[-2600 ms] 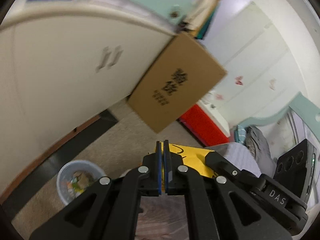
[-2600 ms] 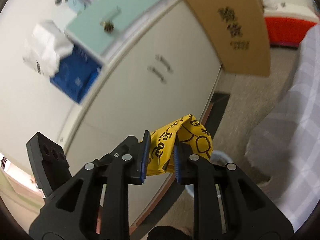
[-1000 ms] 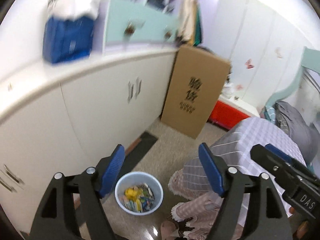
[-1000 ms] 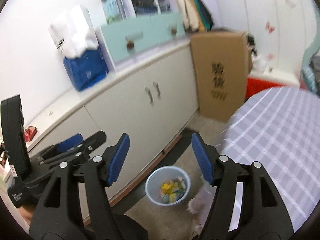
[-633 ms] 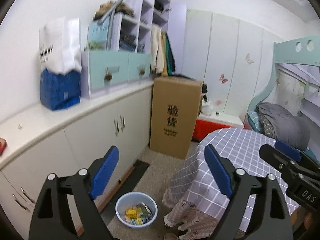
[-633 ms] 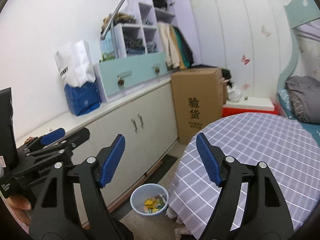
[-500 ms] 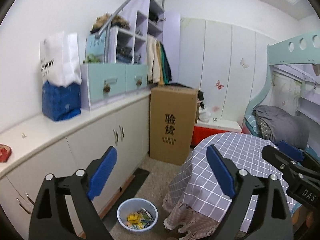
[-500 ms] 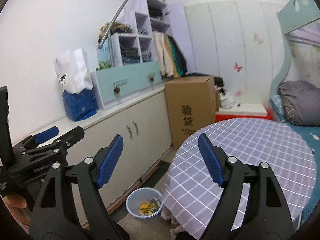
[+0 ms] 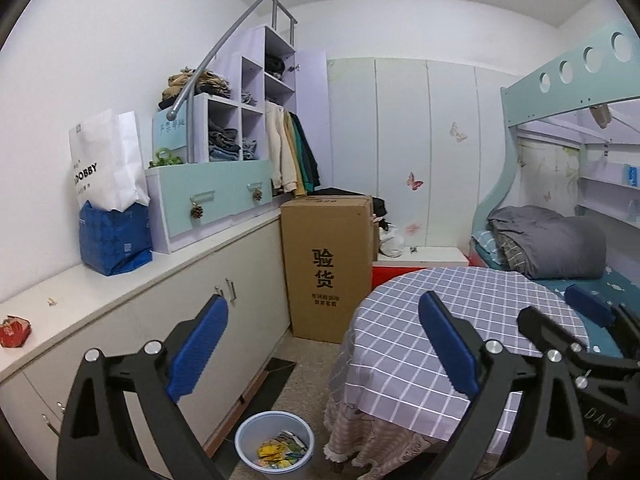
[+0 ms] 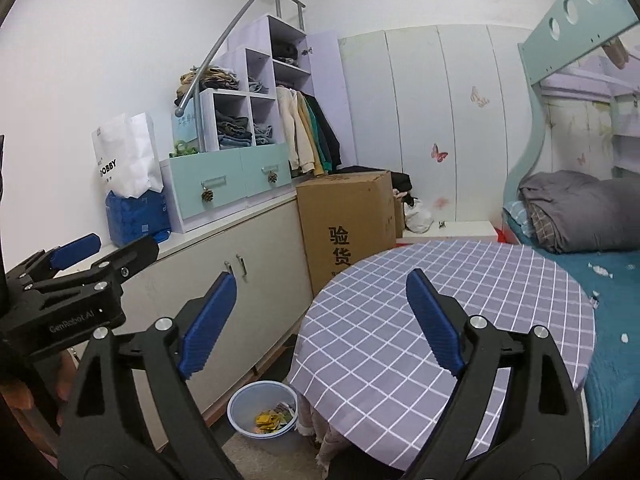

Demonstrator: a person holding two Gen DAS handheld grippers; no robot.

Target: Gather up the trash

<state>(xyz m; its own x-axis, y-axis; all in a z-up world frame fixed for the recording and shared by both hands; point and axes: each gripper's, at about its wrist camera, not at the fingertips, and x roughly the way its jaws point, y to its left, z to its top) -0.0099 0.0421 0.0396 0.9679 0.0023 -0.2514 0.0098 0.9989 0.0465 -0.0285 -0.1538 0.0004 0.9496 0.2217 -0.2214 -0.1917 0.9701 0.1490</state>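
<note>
Now both grippers stand with their blue pads wide apart and nothing between them, the jaws having just been opening further. The left gripper (image 9: 322, 342) and the right gripper (image 10: 320, 318) each held a yellow wrapper between closed pads moments ago; those pads are bare now, and both views have lifted from the cupboard front to take in the whole room.

One blue bin (image 9: 274, 446) sits on the floor low in both views, below and well apart from the open pads, between the white cupboard (image 9: 168, 320) and the round table (image 9: 460, 320) with its checked cloth. Yellow wrappers (image 9: 272, 450) lie inside the bin among other scraps; their number cannot be told.

One tall cardboard box (image 9: 326, 268) stands at the cupboard's far end. One red packet (image 9: 14, 332) lies on the cupboard top at far left in the left wrist view, and one blue bag (image 9: 114, 240) with one white bag (image 9: 106, 168) in it stands farther along.
</note>
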